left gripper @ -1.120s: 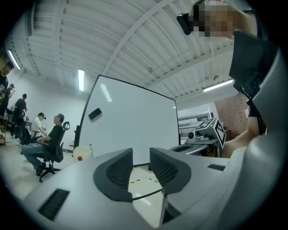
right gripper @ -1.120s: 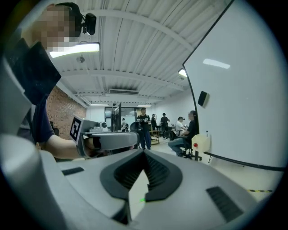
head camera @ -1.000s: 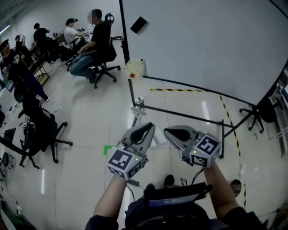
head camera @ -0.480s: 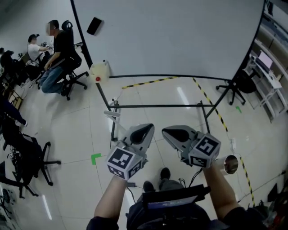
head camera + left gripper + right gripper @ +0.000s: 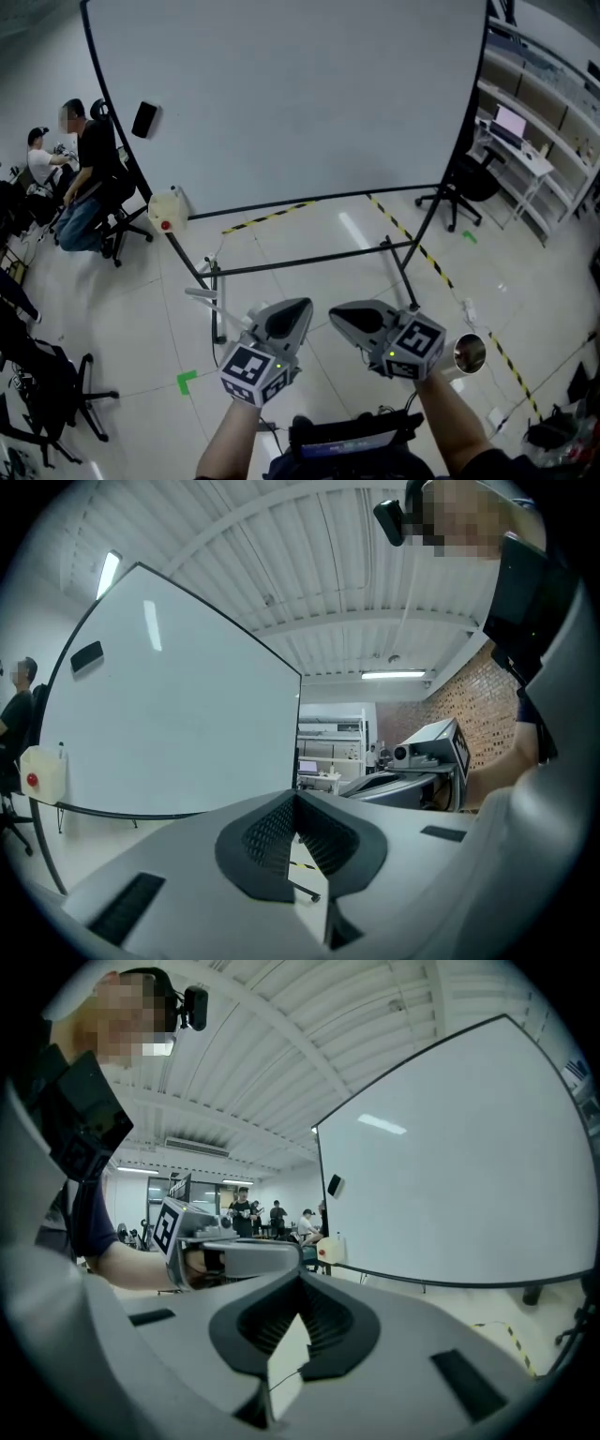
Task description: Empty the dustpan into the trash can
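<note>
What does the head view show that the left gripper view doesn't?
Head view only: a green tape mark, a shiny round metal object beside the right gripper, and the left gripper from outside. Left gripper view only: the ribbed white ceiling, a red brick wall, and that gripper's jaws, shut with nothing between them. Both: the large white board, the black eraser on it, the white box with a red dot, the right gripper. Neither shows a dustpan.

Whiteboard (image 5: 281,103) at 12 o'clock behind its floor frame (image 5: 309,261), seated people (image 5: 89,169) at 10 o'clock, shelving (image 5: 534,112) with chair (image 5: 464,186) beside it at 2 o'clock, left gripper (image 5: 298,309) and right gripper (image 5: 342,317) side by side at 6 o'clock.
</note>
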